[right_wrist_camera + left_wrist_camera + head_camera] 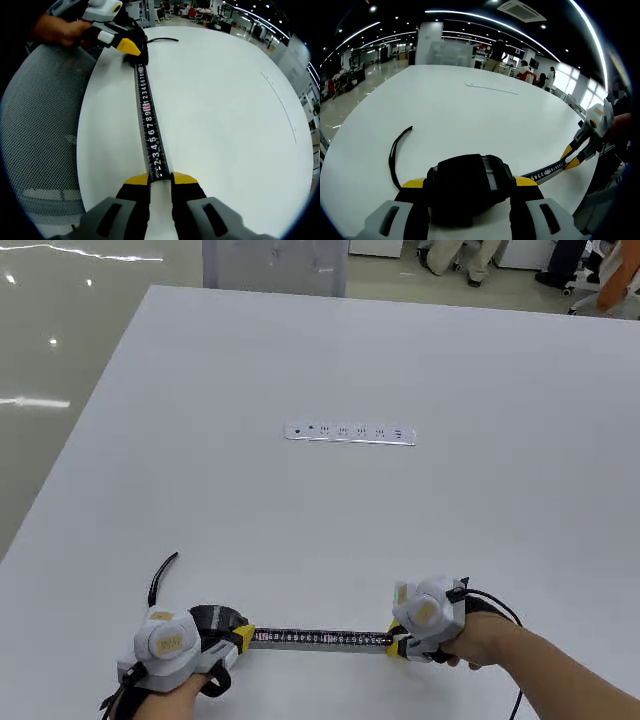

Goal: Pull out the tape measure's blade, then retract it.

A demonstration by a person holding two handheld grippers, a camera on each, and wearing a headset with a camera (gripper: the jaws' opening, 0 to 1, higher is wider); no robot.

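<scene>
White table (400, 360) runs wide and bare ahead of both tongs, with a power strip (349, 433) lying well beyond them and an office floor with people far behind.

At the near edge, the left tongs (235, 635) are pressed against the two sides of the tape measure (467, 187), its black body sitting squarely between the yellow tips. That grip looks meant to anchor the body so that it cannot slide while the other end is drawn away. The body's black strap (160, 578) trails loose on the table on the outer side of the left tongs, touching neither jaw.

From the body, the blade (148, 120) stretches in a straight line across to the right tongs (160, 177), numbers facing up, low over the table. The right tongs are closed on the blade's free end, with the low numbers just ahead of the yellow tips. The end hook itself is hidden between the jaws, so exactly what they catch cannot be told. A mesh chair (40, 140) sits below the table edge, beside the line between the two tongs.

With the tongs apart and the blade taut between them, I judge the pull-out to be under way or nearly done. Retracting will likely call for guiding the pinched end towards the body, since a sudden release could let the blade snap back.
</scene>
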